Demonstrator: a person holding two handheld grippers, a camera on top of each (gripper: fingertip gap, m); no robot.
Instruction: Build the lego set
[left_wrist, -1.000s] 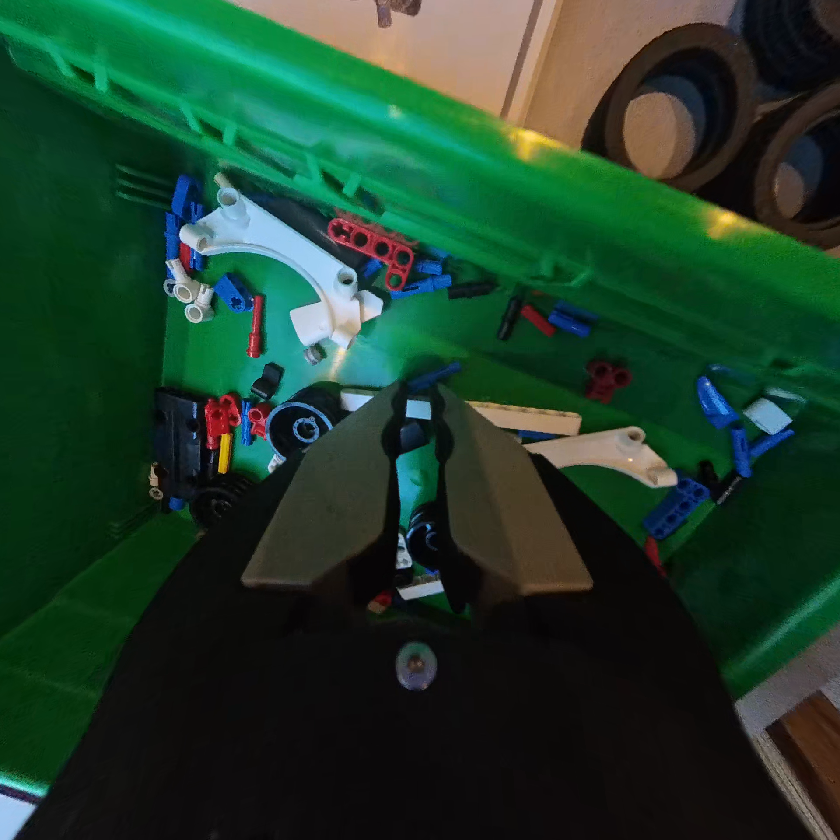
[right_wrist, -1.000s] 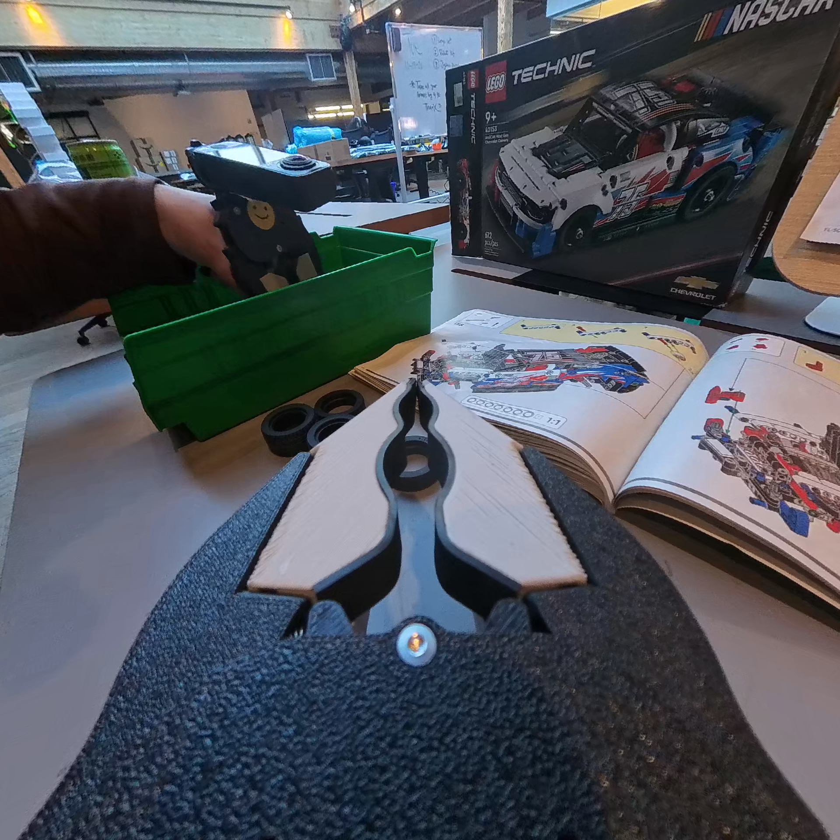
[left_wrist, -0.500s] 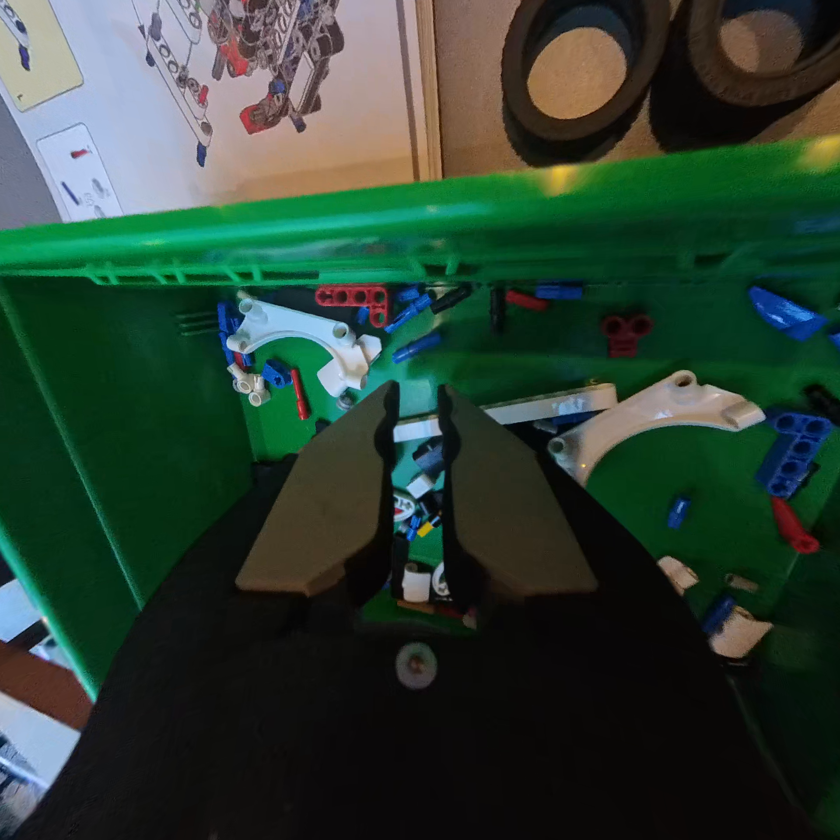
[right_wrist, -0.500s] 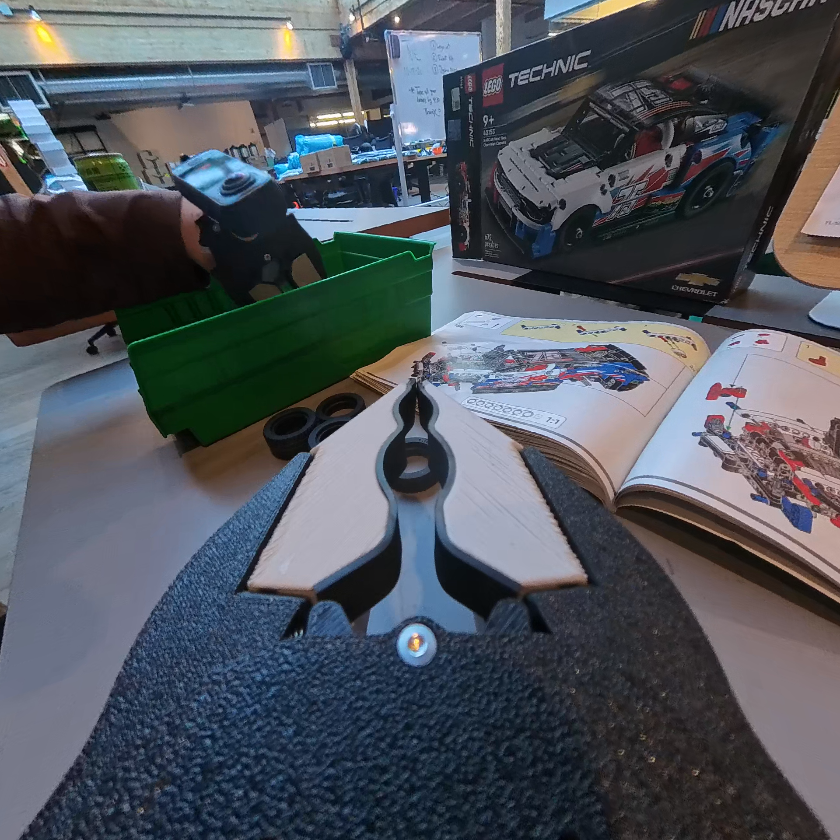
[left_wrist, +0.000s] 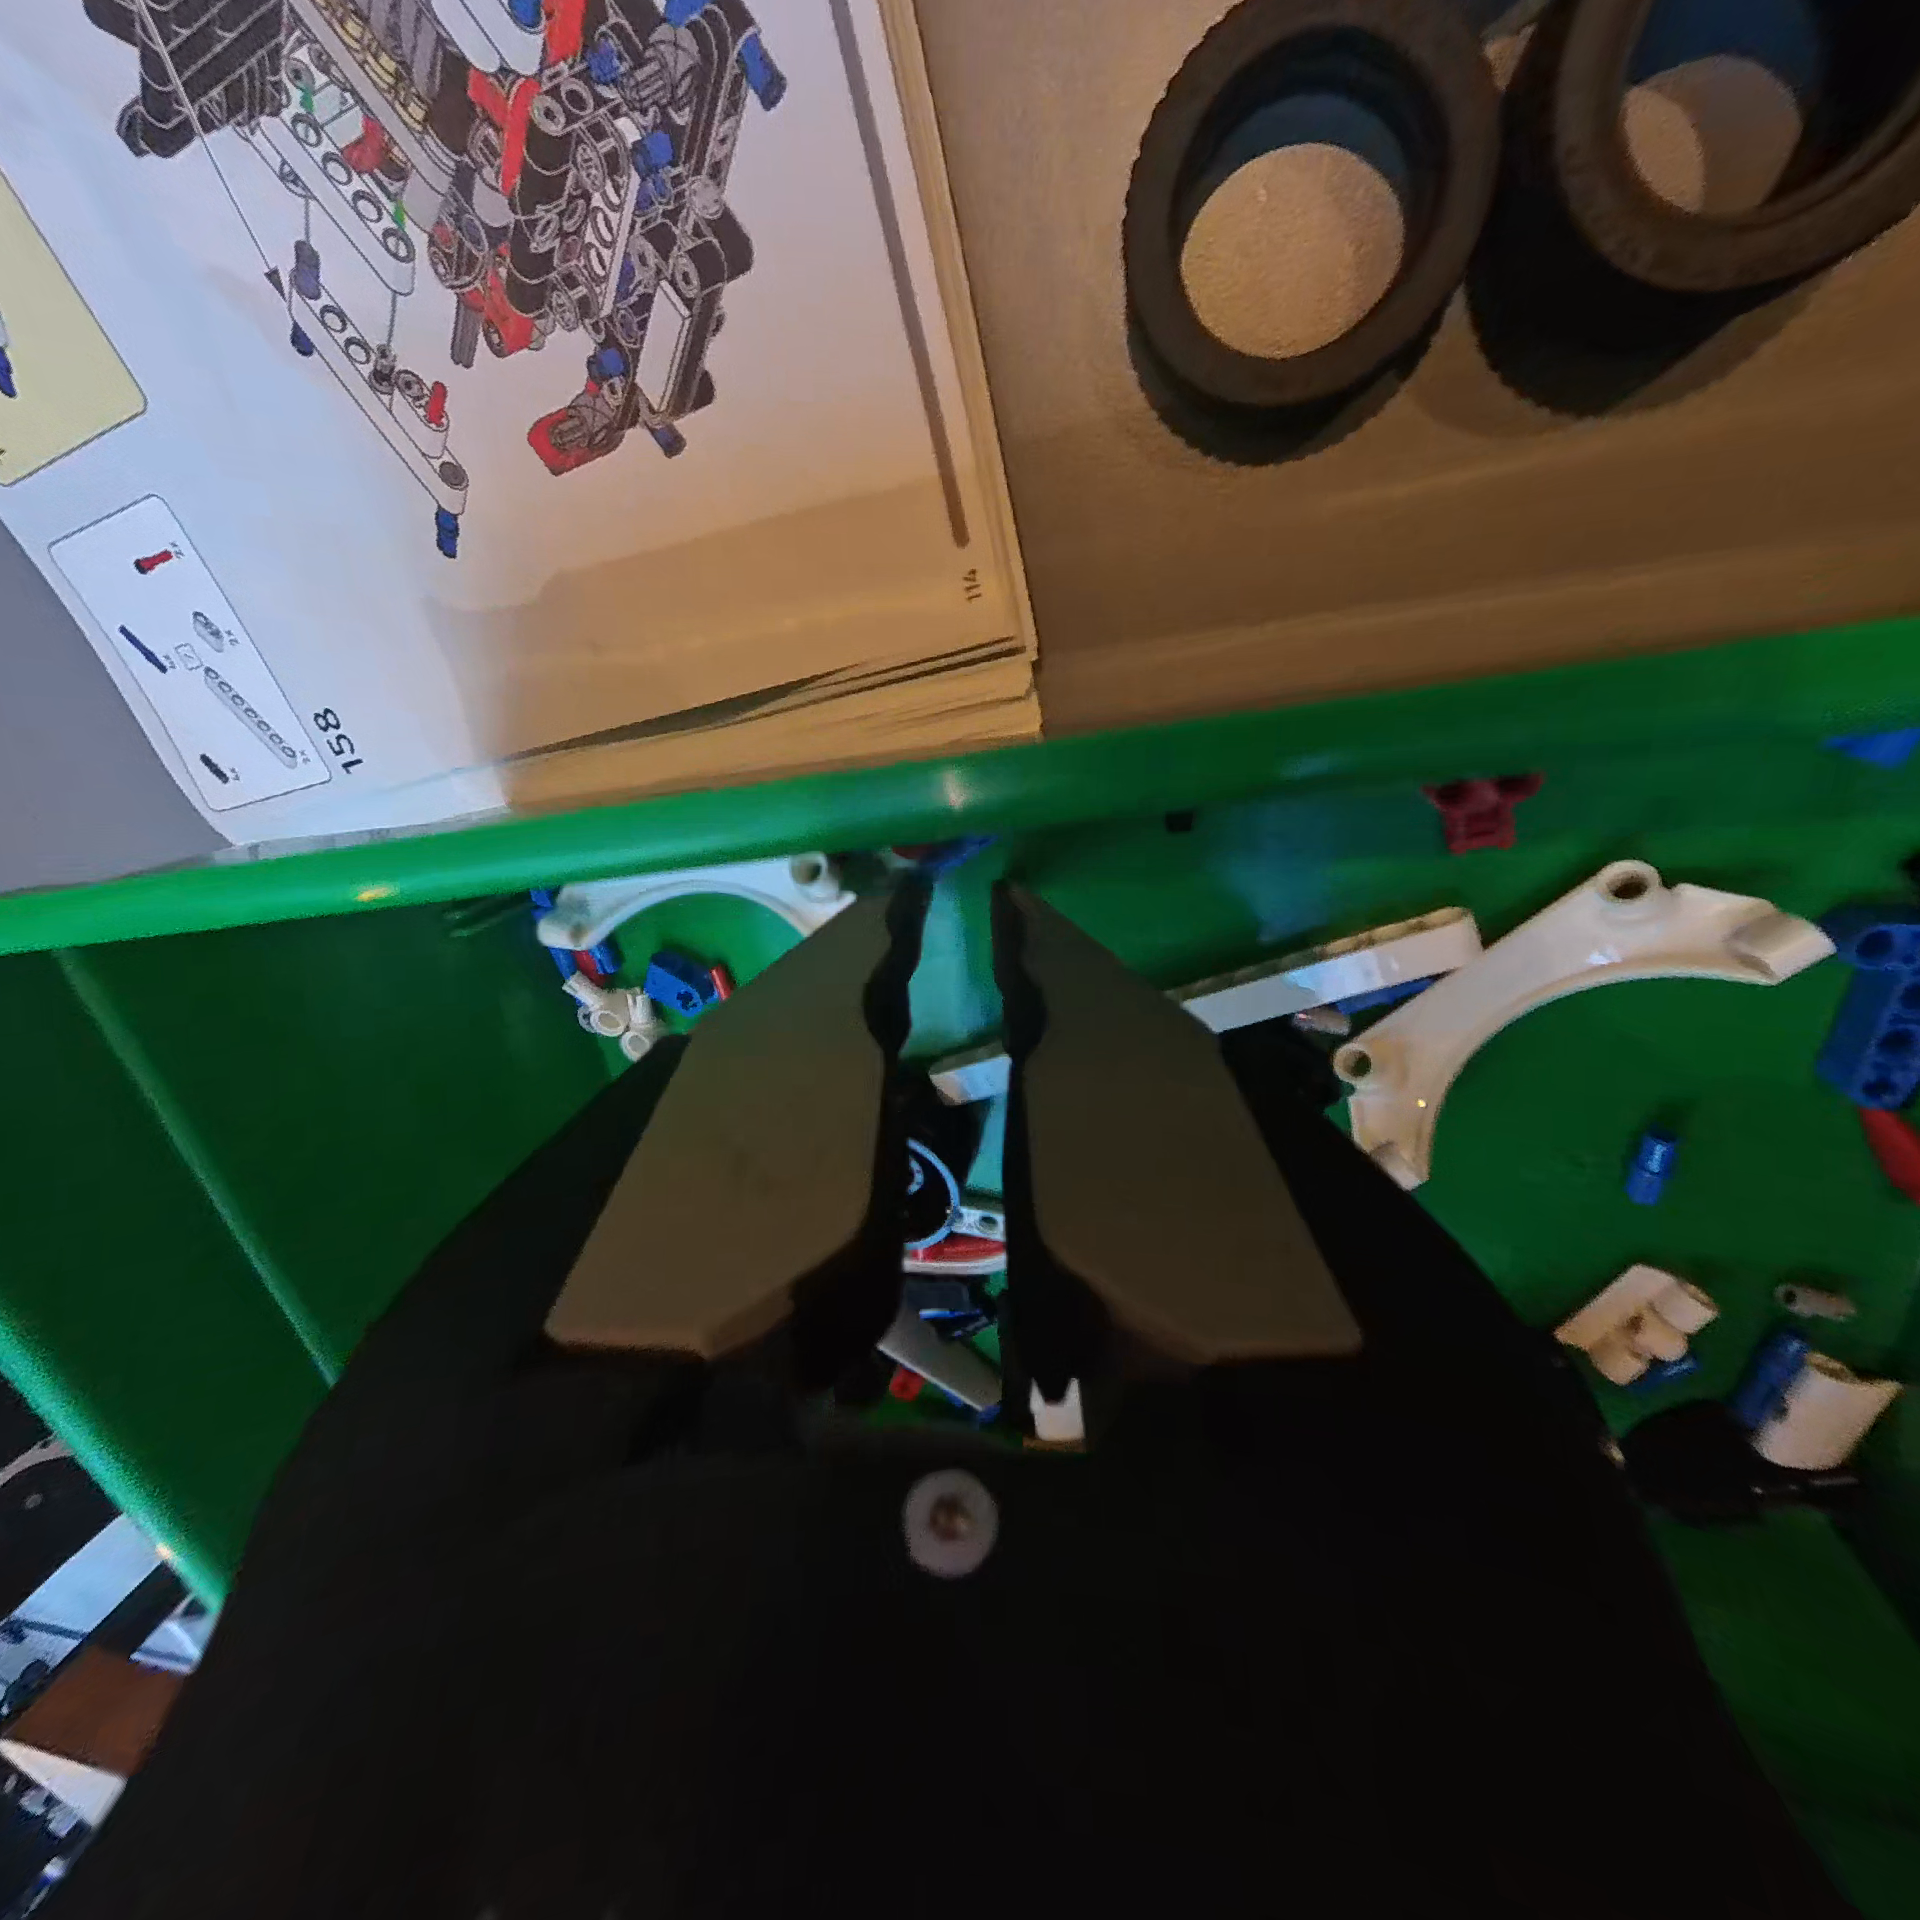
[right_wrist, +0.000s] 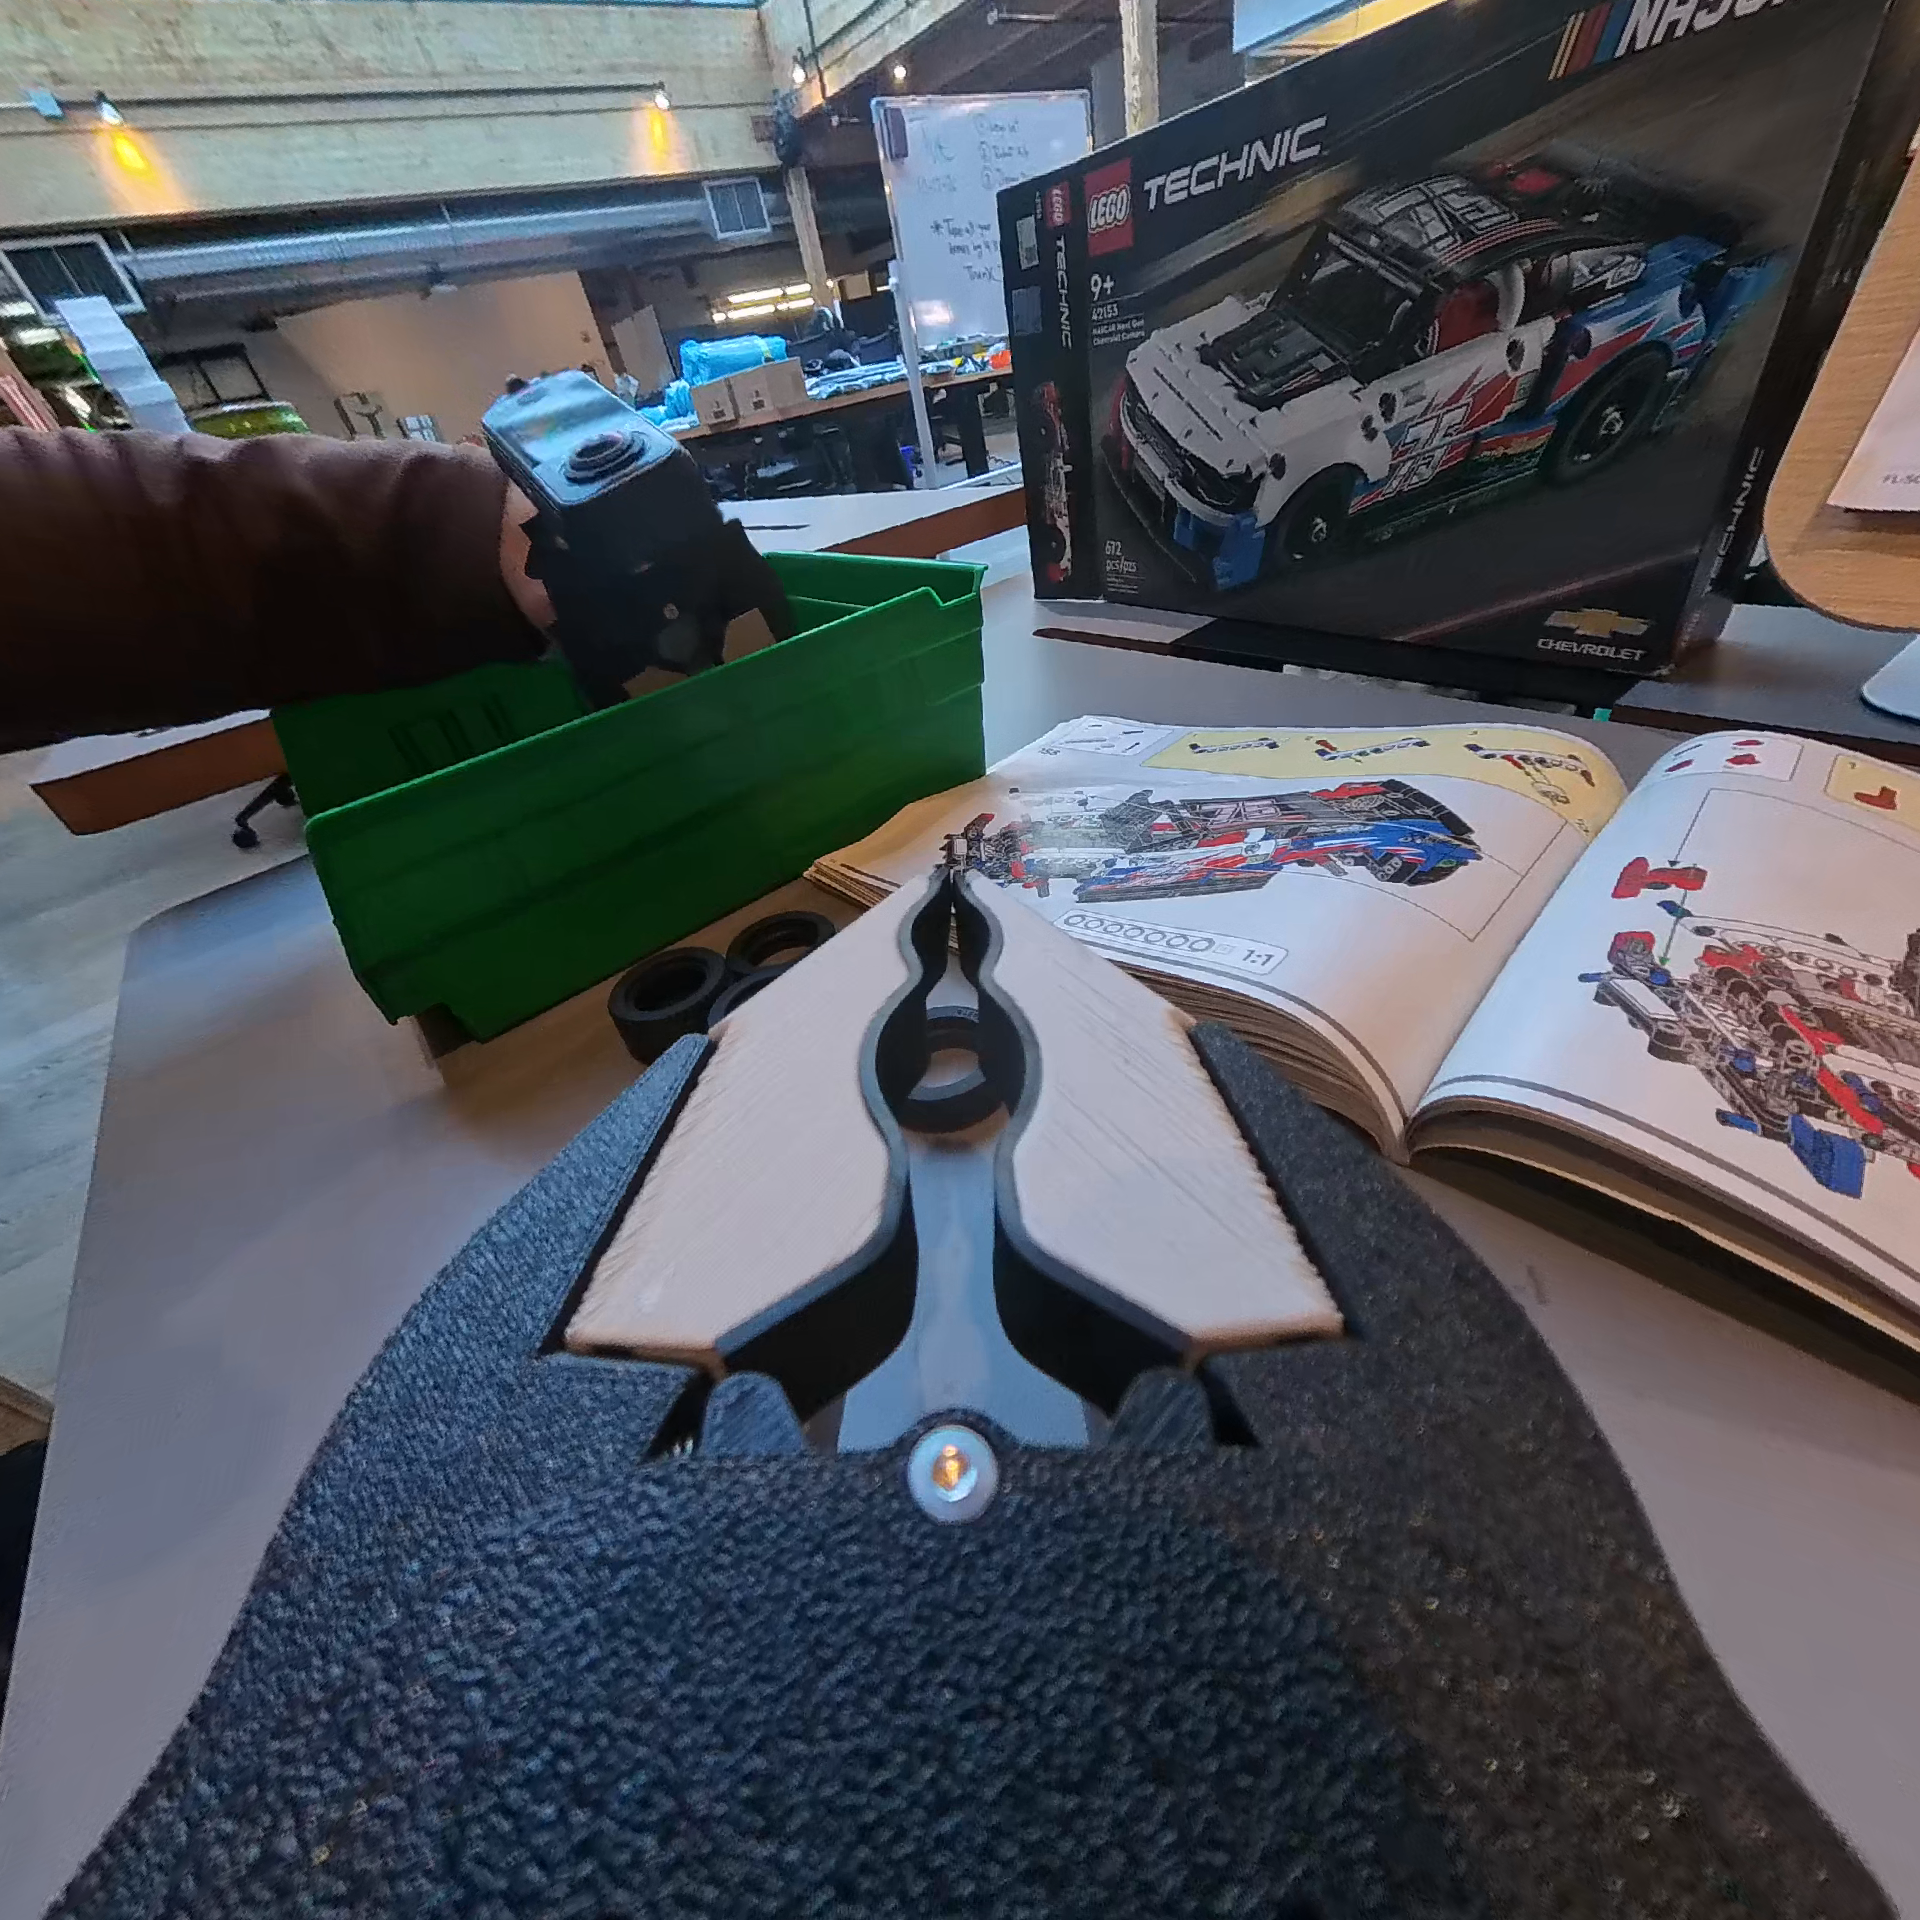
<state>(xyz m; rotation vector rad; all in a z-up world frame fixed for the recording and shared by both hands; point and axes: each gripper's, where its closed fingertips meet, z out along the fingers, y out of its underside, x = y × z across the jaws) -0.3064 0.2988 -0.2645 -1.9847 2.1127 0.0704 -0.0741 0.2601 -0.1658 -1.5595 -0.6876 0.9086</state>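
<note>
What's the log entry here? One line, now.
left gripper open, empty, in green bin | right gripper shut on black tyre | manual open beside bin

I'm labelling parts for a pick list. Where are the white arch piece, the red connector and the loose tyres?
white arch piece (left_wrist: 1558, 966): left wrist view, on its curved span.
red connector (left_wrist: 1481, 814): left wrist view, on its middle.
loose tyres (right_wrist: 670, 1000): right wrist view, on the nearest tyre's tread.

The left gripper (left_wrist: 951, 914) hangs over the green bin (left_wrist: 1143, 774), its fingers (left_wrist: 769, 1132) slightly parted above loose lego pieces (left_wrist: 1538, 987). At upper left lies the open instruction booklet (left_wrist: 623, 499); at upper right, black tyres (left_wrist: 1299, 208) on the bench (left_wrist: 1455, 540).
</note>
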